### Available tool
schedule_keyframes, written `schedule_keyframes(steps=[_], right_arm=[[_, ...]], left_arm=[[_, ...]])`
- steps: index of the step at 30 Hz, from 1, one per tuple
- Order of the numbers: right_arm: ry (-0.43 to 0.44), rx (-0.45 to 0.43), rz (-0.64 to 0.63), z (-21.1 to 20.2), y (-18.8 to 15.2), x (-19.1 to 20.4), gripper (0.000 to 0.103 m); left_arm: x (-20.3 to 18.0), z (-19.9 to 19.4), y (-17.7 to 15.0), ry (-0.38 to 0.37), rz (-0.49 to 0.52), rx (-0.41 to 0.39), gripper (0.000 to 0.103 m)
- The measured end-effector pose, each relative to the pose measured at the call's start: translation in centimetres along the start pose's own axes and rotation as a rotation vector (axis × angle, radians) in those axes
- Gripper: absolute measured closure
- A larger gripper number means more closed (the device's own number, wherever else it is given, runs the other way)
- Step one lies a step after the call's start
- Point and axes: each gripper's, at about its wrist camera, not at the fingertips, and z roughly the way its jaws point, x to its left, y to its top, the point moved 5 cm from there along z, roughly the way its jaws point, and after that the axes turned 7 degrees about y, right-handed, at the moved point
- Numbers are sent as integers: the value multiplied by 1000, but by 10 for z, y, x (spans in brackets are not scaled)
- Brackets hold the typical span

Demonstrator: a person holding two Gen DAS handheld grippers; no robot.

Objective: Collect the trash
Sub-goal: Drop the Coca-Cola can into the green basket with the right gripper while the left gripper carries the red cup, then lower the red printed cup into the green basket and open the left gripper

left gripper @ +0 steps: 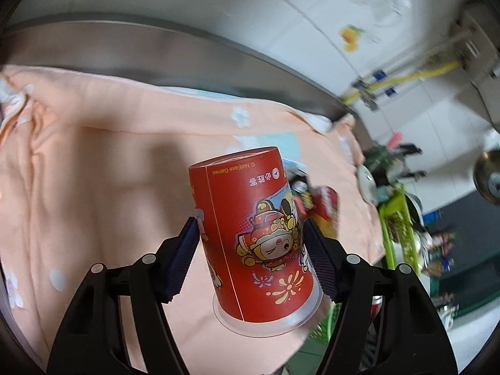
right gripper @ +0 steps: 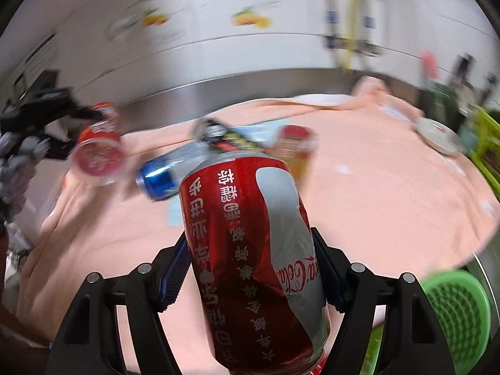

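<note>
My left gripper [left gripper: 251, 259] is shut on a red paper cup [left gripper: 250, 234] with a cartoon print and a clear lid, held upside down above the peach cloth [left gripper: 93, 172]. My right gripper [right gripper: 250, 268] is shut on a dented red Coca-Cola can [right gripper: 250, 250], also upside down. In the right wrist view the left gripper [right gripper: 47, 118] shows at far left with the same cup [right gripper: 98, 147]. A blue can [right gripper: 162, 175], a black wrapper [right gripper: 225, 137] and a yellow-red packet [right gripper: 293, 147] lie on the cloth beyond.
A green perforated basket [right gripper: 456, 312] sits at the lower right past the table edge. A white dish [right gripper: 440, 137] and a green crate [left gripper: 400, 228] stand at the right. A steel rim [left gripper: 187, 53] and tiled wall run behind.
</note>
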Motion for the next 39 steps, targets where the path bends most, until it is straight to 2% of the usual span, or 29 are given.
schedule_keyframes(steps=[5,8,11,16,20,28,30,39], right_arm=[[-174,-14,128,-54,-27,-76,34],[-270,-1,186,-76,-48,-115,34],[-362,45,254,-91,-80,-153,34],[-440,129,368,-94,-133,-206,34],[-463,205,426,-86,-168,-238,34],[-488,253,431,-78,-187,-267,32],[-498,247,422,-79,-186,-269,28],[-515,158,418,-110,-175,-268,27]], left_arm=[[-51,9,-20,-94,83,52,36],[-95,22,-40,-166,150,95,36],[-134,39,-64,-221,205,151,36],[-193,73,-103,-277,286,247,36],[-233,100,-136,-306,348,323,36],[-284,146,-192,-324,448,437,36],[-294,158,-207,-320,471,464,36],[-326,185,-248,-335,562,533,37]])
